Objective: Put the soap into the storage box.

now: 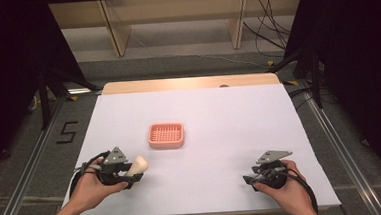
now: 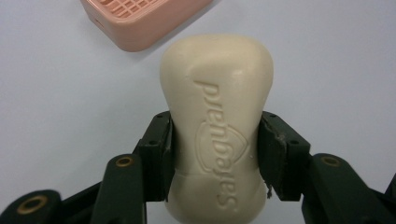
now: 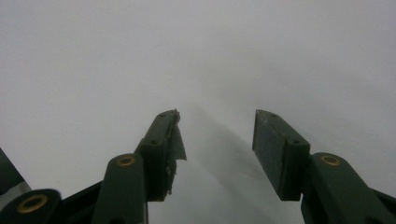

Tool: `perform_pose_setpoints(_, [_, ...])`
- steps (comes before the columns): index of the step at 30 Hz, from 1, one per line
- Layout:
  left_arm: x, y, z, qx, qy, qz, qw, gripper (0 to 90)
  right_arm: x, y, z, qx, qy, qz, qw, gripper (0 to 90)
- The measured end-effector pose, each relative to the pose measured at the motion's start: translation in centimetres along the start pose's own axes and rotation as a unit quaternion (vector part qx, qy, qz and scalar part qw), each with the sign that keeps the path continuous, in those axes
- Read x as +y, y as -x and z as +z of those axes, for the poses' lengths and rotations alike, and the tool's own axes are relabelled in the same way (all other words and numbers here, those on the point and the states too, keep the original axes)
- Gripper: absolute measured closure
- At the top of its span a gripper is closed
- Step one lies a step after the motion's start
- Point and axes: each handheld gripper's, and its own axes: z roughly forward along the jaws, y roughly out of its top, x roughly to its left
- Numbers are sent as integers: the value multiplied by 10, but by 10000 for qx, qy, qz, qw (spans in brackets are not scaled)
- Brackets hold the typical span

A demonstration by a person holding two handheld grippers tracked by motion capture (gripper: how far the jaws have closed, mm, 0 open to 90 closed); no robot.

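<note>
1. Low over the near left part of the white table (image 1: 209,111), the left gripper (image 1: 132,172) clamps a cream bar of soap (image 2: 215,126) between its two black jaws, the pads pressing on the bar's narrow waist.
2. Up close in the left gripper view, the soap stands out past the jaw tips (a raised brand word runs along its face), with the white surface behind it.
3. Beyond the bar sits a pink slatted soap dish (image 1: 166,135), near the table's middle and apart from the soap.
4. Meanwhile, the right gripper (image 1: 249,180) rests at the near right, well apart from the dish, its jaws parted with nothing between them.
</note>
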Motion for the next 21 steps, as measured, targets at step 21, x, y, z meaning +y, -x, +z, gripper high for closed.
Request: perform_pose_setpoints(21, [12, -4, -2, 96, 171, 80, 9998, 496, 1, -1, -4, 30, -66, 123, 9999, 503])
